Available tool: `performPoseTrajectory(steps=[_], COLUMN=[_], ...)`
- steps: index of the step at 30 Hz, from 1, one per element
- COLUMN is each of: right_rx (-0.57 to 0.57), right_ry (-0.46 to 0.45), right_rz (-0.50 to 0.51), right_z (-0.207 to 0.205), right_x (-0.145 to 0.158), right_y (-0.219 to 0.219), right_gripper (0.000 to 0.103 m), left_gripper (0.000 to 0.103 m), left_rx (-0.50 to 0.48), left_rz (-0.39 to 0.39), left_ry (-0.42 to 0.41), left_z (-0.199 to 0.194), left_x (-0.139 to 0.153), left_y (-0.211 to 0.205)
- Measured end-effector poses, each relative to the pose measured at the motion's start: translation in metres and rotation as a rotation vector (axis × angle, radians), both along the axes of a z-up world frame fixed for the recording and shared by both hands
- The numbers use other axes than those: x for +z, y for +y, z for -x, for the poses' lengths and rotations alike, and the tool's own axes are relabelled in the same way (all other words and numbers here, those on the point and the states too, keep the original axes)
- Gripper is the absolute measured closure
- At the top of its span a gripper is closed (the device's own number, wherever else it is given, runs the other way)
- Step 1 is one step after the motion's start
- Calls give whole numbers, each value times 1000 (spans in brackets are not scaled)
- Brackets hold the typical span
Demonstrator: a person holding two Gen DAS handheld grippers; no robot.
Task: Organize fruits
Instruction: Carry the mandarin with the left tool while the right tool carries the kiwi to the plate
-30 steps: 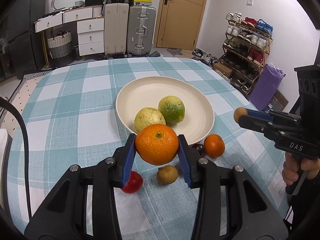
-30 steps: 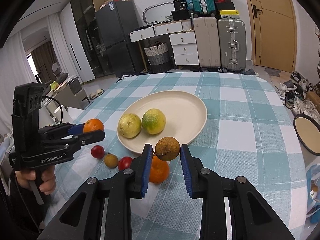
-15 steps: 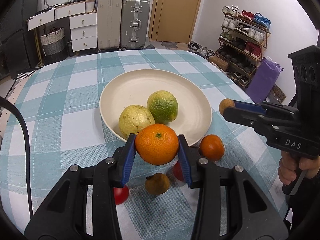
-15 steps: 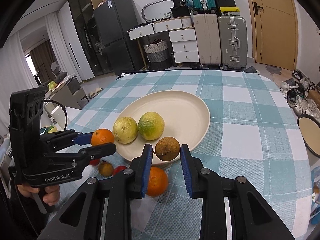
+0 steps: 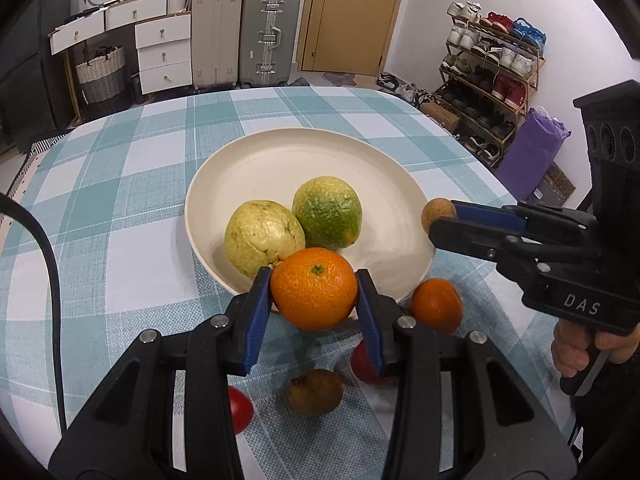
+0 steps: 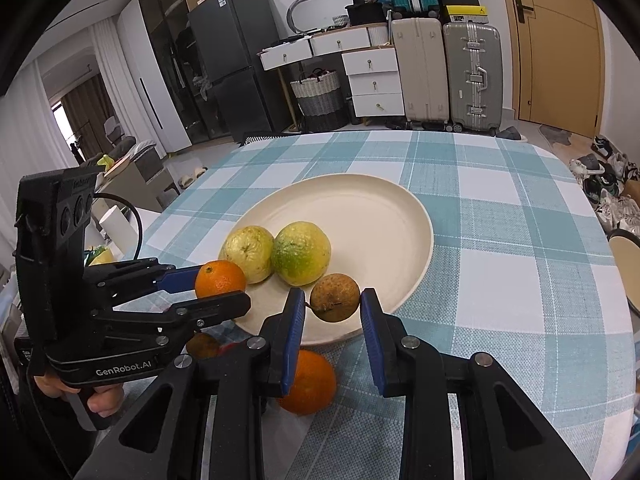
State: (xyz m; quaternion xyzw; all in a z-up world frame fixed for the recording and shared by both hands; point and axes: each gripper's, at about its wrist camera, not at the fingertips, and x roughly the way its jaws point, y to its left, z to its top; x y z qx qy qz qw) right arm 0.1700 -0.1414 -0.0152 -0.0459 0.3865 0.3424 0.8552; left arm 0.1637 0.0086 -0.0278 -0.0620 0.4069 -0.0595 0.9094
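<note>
Checked tablecloth [image 5: 120, 168] w/ plate [image 5: 280, 152]; maybe tomatoes [image 5: 240, 408] under claws.

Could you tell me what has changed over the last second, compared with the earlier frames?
Both grippers advanced toward the cream round plate: the left gripper carrying the large orange, the right gripper the small brown fruit. Grips unchanged; the yellow-green citrus pair stayed put.
</note>
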Motion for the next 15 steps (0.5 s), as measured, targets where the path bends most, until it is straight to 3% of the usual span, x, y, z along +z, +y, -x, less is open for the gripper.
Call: performPoseTrajectory(steps=[15], right_rx=[-31], right_ry=[3], right_rz=[33], right_z=[-27], right_x=[-13], right_y=[10], right_gripper=[74], left_gripper=[65], left_rx=[48], left_rz=[-37], left_ry=[7], left_z=[-29], left_x=[-5], left_y=[13])
